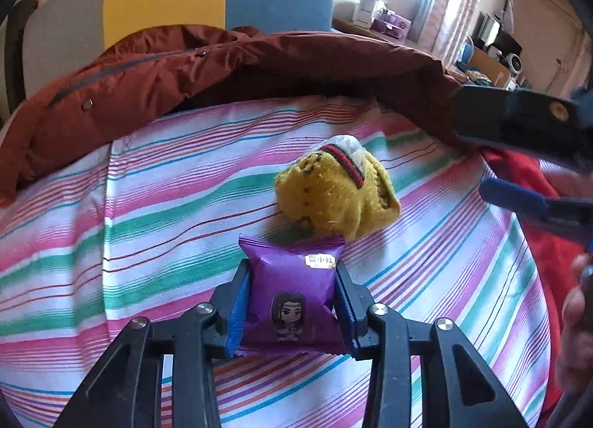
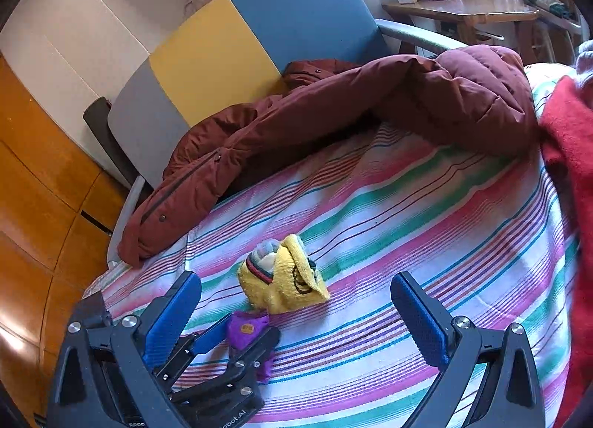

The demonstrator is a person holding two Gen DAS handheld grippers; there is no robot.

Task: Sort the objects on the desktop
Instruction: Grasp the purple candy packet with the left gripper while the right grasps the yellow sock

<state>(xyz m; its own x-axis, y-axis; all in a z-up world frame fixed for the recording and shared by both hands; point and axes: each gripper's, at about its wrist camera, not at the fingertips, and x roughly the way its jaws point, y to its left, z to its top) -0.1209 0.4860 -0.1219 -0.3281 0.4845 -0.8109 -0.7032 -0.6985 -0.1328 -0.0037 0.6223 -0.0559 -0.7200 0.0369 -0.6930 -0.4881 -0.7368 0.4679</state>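
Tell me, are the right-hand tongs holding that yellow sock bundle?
No, the right tongs stand wide open and empty, with the yellow sock bundle lying loose on the striped sheet.

Home bedroom, striped bedsheet (image 2: pixel 426 213), padded headboard (image 2: pixel 229 57), maroon jacket (image 2: pixel 333 112), wooden desk (image 2: pixel 459 12)

One purple snack packet (image 1: pixel 292 298), one yellow sock bundle (image 1: pixel 335 192), one maroon jacket (image 2: pixel 333 112), one red blanket (image 2: pixel 570 168).
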